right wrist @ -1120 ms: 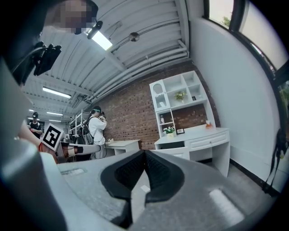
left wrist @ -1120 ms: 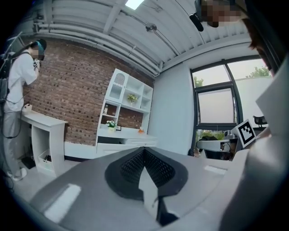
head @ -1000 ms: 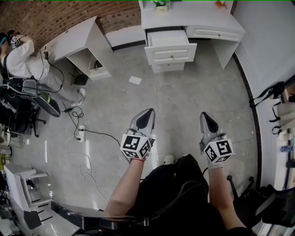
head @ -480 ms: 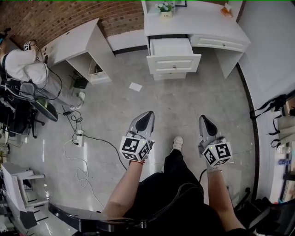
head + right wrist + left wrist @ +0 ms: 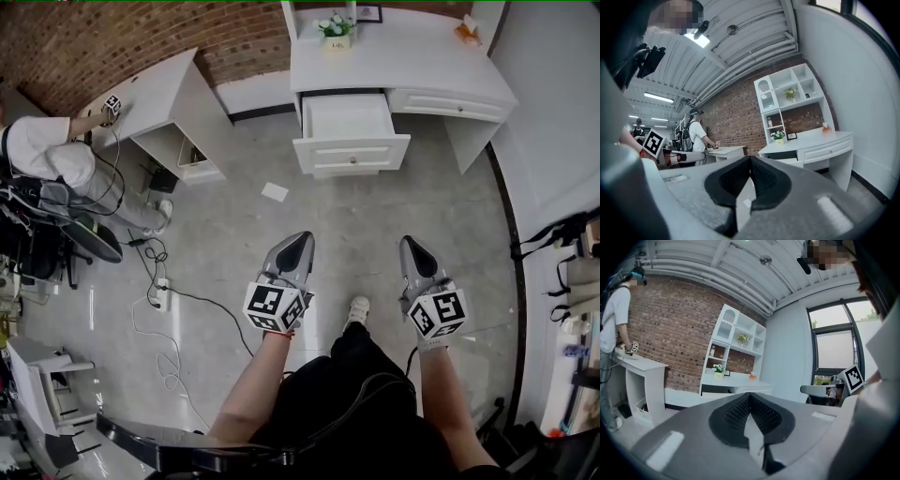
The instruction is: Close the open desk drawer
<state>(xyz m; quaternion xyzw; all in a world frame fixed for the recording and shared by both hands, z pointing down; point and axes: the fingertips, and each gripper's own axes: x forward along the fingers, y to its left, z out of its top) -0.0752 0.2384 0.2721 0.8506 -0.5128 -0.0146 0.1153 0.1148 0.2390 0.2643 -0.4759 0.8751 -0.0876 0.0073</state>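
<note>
A white desk [image 5: 403,58] stands against the brick wall at the top of the head view. Its left drawer [image 5: 349,131] is pulled out, with a small knob on its front. A second drawer [image 5: 448,105] on the right is pushed in. My left gripper [image 5: 301,237] and my right gripper [image 5: 408,245] hang over the floor well short of the desk, both shut and holding nothing. In the right gripper view the desk [image 5: 813,140] lies ahead beyond the shut jaws. In the left gripper view the desk [image 5: 736,383] shows far off under white shelves.
Another white desk [image 5: 155,94] stands at the left, where a person [image 5: 47,155] in a white shirt works. Cables and a power strip [image 5: 157,277] lie on the grey floor, with a paper scrap [image 5: 275,192]. A flower pot [image 5: 337,28] sits on the desk.
The desk with the open drawer has come nearer and lower in the head view as I walk toward it. Both grippers stay shut, held out in front.
</note>
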